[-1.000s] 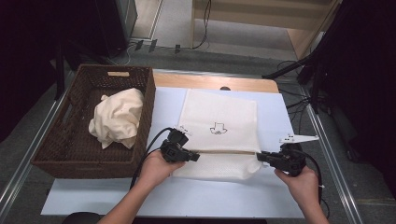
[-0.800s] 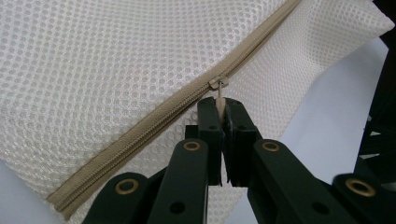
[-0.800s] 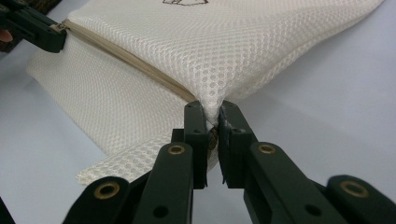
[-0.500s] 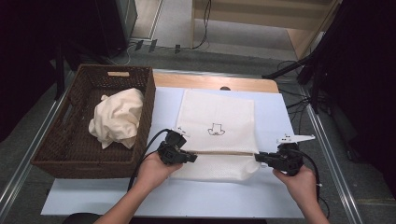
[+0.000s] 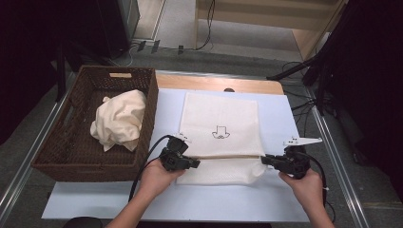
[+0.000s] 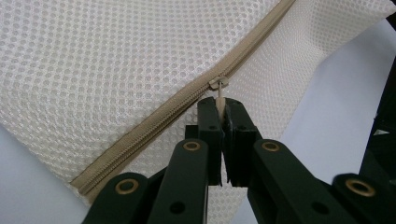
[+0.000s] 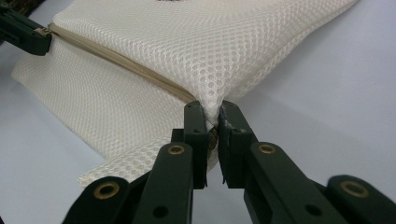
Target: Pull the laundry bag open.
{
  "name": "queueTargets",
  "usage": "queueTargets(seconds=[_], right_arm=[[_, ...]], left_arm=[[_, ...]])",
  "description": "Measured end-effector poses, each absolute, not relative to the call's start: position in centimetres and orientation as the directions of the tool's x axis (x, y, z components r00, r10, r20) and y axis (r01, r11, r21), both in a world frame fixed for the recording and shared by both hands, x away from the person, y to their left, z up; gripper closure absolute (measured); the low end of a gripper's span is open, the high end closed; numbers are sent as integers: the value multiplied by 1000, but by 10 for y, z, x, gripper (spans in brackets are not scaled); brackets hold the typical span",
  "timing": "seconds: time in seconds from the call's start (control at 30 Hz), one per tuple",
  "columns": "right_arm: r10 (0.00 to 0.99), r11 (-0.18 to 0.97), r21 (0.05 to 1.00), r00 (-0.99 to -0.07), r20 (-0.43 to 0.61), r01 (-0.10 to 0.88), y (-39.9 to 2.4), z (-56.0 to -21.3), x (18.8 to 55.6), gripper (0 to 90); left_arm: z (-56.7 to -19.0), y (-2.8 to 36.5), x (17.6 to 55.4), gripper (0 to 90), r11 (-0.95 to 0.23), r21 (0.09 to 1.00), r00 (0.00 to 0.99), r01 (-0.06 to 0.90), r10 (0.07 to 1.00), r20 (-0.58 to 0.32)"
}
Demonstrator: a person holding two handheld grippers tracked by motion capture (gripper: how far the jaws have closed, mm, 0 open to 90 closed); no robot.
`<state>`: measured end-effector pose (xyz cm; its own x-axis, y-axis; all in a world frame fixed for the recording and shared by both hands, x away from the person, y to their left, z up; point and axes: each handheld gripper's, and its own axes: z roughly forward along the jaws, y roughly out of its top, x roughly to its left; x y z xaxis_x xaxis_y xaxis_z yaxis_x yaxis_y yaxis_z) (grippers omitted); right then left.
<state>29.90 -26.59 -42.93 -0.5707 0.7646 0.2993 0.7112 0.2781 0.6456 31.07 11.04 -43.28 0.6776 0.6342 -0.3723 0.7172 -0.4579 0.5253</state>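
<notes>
A: What have the grippers got?

B: The left gripper point(image 6: 223, 109) is pinched tight on the zip pull point(image 6: 219, 95), jaws all but touching. The right gripper point(image 7: 211, 122) is clamped on the bag point(image 5: 221, 137) at its corner, where the zip point(image 7: 116, 58) ends, with mesh bunched between the jaws.

A: And where's the bag?

B: Flat on the white mat point(image 5: 119, 209), beside the basket point(image 5: 52, 161), which has a cloth point(image 5: 119, 118) inside. The zip runs across the bag near the person's edge, from one gripper to the other.

A: So the zip's being worked?

B: I'd say so. To do it well, keep the right one anchored so the tape stays taut, and draw the pull straight along the zip line, low to the mat. Pulling up or sideways would likely pucker the mesh, jam the slider, or slip the thin tab out.
</notes>
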Motion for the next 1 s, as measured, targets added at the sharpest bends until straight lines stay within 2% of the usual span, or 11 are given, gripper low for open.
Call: queueTargets(seconds=[0.3,1.0], right_arm=[[756,285,650,-582,299,705,-265,-430,301,840],[784,263,627,-541,304,734,-280,-435,314,839]], left_arm=[[-433,116,313,873,-439,521,658,732,654,-374],[-431,127,310,873,-409,521,631,749,680,-373]])
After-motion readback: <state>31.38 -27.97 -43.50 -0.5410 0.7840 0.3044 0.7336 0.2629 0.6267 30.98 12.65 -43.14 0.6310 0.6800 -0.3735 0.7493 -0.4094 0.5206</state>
